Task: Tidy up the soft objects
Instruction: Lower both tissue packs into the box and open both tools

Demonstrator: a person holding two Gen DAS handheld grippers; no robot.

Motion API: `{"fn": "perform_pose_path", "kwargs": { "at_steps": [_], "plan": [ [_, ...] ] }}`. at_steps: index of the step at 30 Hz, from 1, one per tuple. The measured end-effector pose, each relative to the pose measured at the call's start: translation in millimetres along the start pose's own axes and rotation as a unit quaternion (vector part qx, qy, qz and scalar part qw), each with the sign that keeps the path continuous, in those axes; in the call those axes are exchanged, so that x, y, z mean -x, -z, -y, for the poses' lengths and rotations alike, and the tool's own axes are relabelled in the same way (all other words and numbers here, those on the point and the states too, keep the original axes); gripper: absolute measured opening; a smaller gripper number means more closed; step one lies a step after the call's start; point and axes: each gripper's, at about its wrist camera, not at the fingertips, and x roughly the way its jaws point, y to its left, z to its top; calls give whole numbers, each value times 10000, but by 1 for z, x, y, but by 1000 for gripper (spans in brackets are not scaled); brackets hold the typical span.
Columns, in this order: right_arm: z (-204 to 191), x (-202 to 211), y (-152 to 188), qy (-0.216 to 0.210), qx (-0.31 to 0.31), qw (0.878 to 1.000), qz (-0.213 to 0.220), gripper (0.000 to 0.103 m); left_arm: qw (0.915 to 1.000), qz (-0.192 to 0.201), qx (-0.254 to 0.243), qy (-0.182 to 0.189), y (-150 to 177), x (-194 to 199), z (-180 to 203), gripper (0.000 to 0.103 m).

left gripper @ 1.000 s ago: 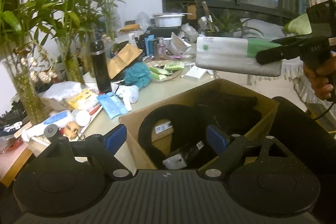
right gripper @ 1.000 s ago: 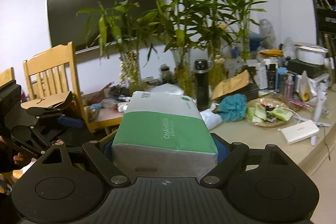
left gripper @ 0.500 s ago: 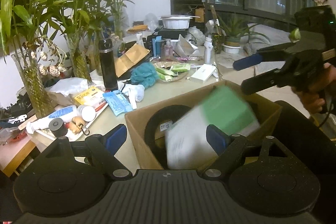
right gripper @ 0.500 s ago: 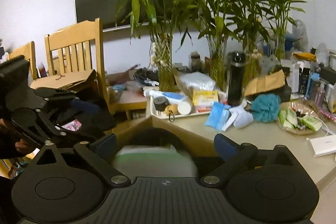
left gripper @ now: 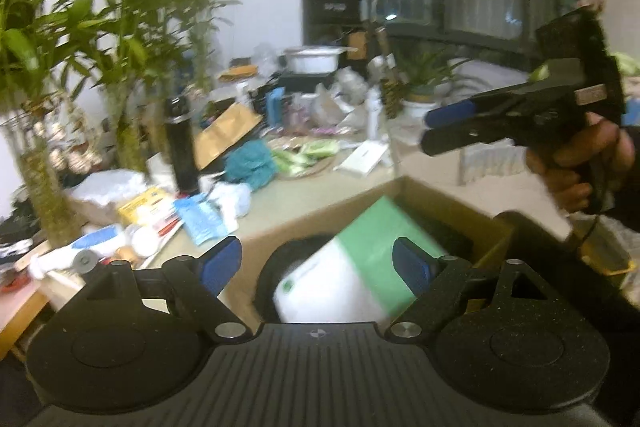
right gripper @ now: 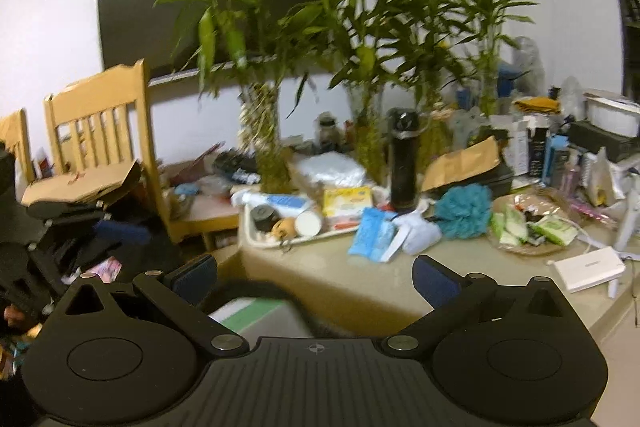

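Observation:
A white and green tissue pack (left gripper: 352,263) lies tilted inside the cardboard box (left gripper: 452,199), on top of a black round item (left gripper: 272,267). The pack also shows low in the right wrist view (right gripper: 256,317). My left gripper (left gripper: 316,263) is open and empty, just above the near side of the box. My right gripper (right gripper: 316,277) is open and empty above the box; in the left wrist view it (left gripper: 436,131) hangs high at the right. A teal bath pouf (right gripper: 464,205) and a white cloth (right gripper: 420,231) lie on the table.
The beige table (right gripper: 360,279) holds a black bottle (right gripper: 404,163), a tray (right gripper: 256,239) of small items, blue packets (right gripper: 372,233), a basket of green packets (right gripper: 528,227), a white box (right gripper: 588,267) and bamboo vases (right gripper: 268,147). Wooden chairs (right gripper: 104,123) stand at the left.
My right gripper opened and dropped the tissue pack, which fell into the box and settled there. The right gripper then rose clear of the box.

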Motion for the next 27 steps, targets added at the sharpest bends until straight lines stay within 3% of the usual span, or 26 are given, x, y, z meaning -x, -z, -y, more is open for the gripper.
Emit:
{"fn": "perform_pose_path", "kwargs": {
  "at_steps": [8, 13, 27],
  "plan": [
    [20, 24, -36, 345, -67, 9985, 414, 103, 9995, 162, 225, 171, -25, -11, -6, 83],
    [31, 39, -50, 537, -84, 9970, 555, 103, 9993, 273, 265, 71, -38, -11, -6, 83],
    [58, 35, -43, 845, -205, 9952, 444, 103, 9981, 336, 380, -358, -44, -11, -23, 83]
  ]
}}
